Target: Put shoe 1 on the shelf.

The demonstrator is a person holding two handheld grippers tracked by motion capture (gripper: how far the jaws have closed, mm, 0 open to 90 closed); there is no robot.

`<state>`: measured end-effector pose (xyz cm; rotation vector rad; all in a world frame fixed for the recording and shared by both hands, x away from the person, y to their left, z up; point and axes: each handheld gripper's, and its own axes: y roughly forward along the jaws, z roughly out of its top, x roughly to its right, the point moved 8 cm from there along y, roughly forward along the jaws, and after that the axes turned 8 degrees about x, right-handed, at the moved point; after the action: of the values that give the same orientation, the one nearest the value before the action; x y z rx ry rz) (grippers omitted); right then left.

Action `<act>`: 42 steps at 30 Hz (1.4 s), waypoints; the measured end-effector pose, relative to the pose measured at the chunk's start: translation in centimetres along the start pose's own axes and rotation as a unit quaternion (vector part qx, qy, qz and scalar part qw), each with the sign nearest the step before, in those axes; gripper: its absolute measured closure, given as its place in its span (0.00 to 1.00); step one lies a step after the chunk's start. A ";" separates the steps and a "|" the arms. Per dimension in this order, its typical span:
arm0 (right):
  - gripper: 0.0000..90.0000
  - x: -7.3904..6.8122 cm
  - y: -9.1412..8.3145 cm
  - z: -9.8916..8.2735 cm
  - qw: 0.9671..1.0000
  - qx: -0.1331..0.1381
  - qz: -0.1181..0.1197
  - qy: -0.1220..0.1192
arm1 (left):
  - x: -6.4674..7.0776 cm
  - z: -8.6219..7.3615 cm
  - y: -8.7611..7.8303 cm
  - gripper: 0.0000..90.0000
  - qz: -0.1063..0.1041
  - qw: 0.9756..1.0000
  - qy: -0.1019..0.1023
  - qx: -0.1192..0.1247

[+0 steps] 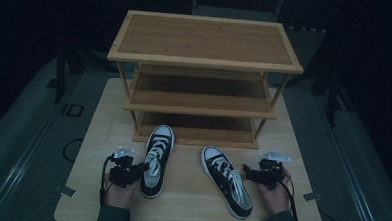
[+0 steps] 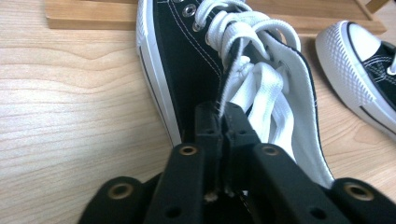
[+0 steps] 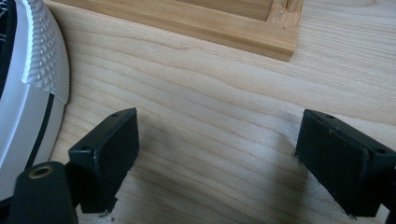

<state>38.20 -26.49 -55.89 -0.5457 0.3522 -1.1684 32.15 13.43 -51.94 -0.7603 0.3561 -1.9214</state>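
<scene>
We see the left gripper with its fingers pinched tight on the collar edge of the left sneaker, which lies on the worktop before the shoe rack. The right gripper rests wide open, empty, just beside the right sneaker.

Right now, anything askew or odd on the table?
The right shoe lies angled, toe toward the left shoe, so the pair isn't parallel. The left hand-held gripper is pinching the left shoe's canvas collar. The rack looks square and undamaged.
</scene>
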 end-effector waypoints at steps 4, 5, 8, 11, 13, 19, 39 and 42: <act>0.14 0.0 0.0 0.0 1.000 0.000 0.000 0.000 | -0.7 0.0 -0.1 0.99 -0.045 0.997 -0.063 0.013; 0.14 0.0 0.0 0.0 1.000 0.000 0.000 0.000 | -0.8 0.0 -0.1 0.99 -0.052 0.996 -0.073 0.014; 0.14 0.0 0.0 0.0 1.000 0.000 0.000 0.000 | -1.1 0.1 -0.3 0.99 -0.070 0.992 -0.097 0.026; 0.14 0.0 0.0 0.0 1.000 0.000 0.001 0.000 | -1.3 0.6 -0.6 0.99 -0.096 0.986 -0.130 0.049; 0.14 0.0 0.0 0.0 1.000 0.000 0.001 -0.001 | -1.3 0.8 -0.8 0.99 -0.107 0.982 -0.141 0.060; 0.14 0.0 0.0 0.0 1.000 0.000 0.001 -0.001 | -0.7 1.4 -1.3 0.99 -0.115 0.981 -0.132 0.082; 0.14 0.0 0.0 0.0 1.000 0.000 0.001 0.000 | 3.6 4.1 -5.3 1.00 -0.194 0.966 -0.124 0.120; 0.14 0.0 0.0 0.0 1.000 0.000 0.001 0.001 | 4.5 4.5 -6.3 1.00 -0.214 0.960 -0.131 0.121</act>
<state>38.21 -26.44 -55.88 -0.5446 0.3537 -1.1674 29.29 12.65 -43.47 -0.9688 -0.2232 -2.1755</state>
